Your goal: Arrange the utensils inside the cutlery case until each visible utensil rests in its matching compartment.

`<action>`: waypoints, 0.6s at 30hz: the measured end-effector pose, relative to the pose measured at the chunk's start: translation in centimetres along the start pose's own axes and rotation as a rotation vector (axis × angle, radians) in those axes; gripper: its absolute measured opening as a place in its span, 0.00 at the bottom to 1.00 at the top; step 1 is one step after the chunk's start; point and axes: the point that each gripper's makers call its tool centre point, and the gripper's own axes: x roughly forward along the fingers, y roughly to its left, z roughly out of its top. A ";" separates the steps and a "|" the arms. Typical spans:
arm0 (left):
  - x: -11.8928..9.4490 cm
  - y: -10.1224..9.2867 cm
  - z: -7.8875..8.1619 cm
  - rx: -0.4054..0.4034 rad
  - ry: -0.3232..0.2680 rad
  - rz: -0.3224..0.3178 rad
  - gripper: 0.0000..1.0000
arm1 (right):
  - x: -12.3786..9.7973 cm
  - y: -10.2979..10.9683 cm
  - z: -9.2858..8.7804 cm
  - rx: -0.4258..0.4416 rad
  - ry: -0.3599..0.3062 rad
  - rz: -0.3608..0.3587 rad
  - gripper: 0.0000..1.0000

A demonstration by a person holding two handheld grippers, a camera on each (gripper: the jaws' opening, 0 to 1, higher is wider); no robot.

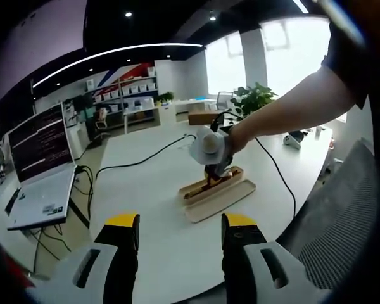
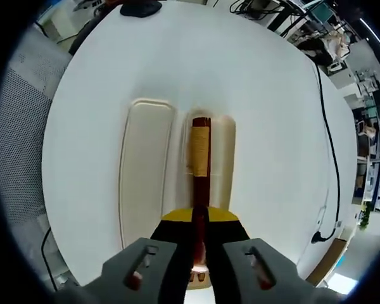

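Upper right of the left gripper view: the person's dark short sleeve [image 1: 351, 47]. The left gripper [image 1: 180, 244] and right gripper [image 2: 199, 250] are grey-bodied, their black jaws capped in yellow, each with slotted openings.

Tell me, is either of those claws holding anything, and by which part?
The right gripper is shut on dark red-brown chopsticks, near their end closest to the camera, over the cutlery case. The left gripper is open, holding nothing.
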 end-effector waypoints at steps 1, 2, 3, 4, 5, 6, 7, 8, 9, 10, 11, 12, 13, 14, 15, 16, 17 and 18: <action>0.0 0.0 0.0 -0.001 -0.001 0.001 0.53 | 0.1 0.0 0.0 -0.001 0.000 0.001 0.00; 0.0 0.0 0.0 -0.001 -0.001 0.000 0.53 | 0.1 0.0 0.0 -0.001 -0.001 0.001 0.00; 0.0 0.0 0.0 -0.001 -0.001 0.001 0.53 | 0.1 0.0 0.1 0.004 -0.002 0.004 0.00; 0.0 0.1 -0.1 -0.001 -0.001 0.002 0.53 | 0.2 0.0 0.1 0.005 -0.003 0.005 0.00; 0.0 0.2 -0.2 -0.002 -0.001 0.002 0.53 | 0.2 0.0 0.1 0.005 -0.001 0.004 0.00; 0.0 0.2 -0.2 -0.004 -0.002 0.002 0.53 | 0.2 0.0 0.1 0.006 0.000 0.006 0.00; 0.0 0.2 -0.2 -0.004 -0.002 0.002 0.53 | 0.2 0.0 0.1 0.005 -0.001 0.006 0.00; 0.0 0.2 -0.2 -0.003 -0.002 0.002 0.53 | 0.3 -0.1 0.1 0.001 -0.002 0.004 0.00; 0.0 0.3 -0.2 -0.002 -0.001 0.002 0.53 | 0.3 -0.1 0.1 -0.001 -0.001 0.005 0.00; 0.0 0.2 -0.2 -0.003 -0.001 0.001 0.53 | 0.4 0.0 0.1 0.000 -0.001 0.010 0.01; 0.0 0.3 -0.2 -0.004 -0.001 0.001 0.53 | 0.4 0.1 0.0 0.002 0.001 0.015 0.01; 0.0 0.3 -0.2 -0.004 -0.001 0.002 0.53 | 0.4 0.3 -0.1 0.006 0.004 0.027 0.01; 0.0 0.3 -0.2 -0.004 -0.002 0.002 0.53 | 0.5 0.2 0.0 0.005 0.002 0.024 0.01; 0.0 0.3 -0.2 -0.004 -0.001 0.002 0.53 | 0.5 0.0 0.0 0.003 -0.002 0.012 0.01; 0.0 0.3 -0.2 -0.004 -0.001 0.001 0.53 | 0.5 -0.1 -0.1 0.004 -0.002 0.011 0.01; 0.0 0.3 -0.2 -0.004 -0.001 0.002 0.53 | 0.5 -0.1 -0.1 0.004 -0.003 0.011 0.01; 0.0 0.3 -0.2 -0.004 -0.001 0.002 0.53 | 0.4 -0.5 -0.1 0.000 -0.008 -0.009 0.01; 0.0 0.3 -0.2 -0.004 -0.001 0.001 0.53 | 0.4 -0.5 -0.1 -0.003 -0.009 -0.007 0.01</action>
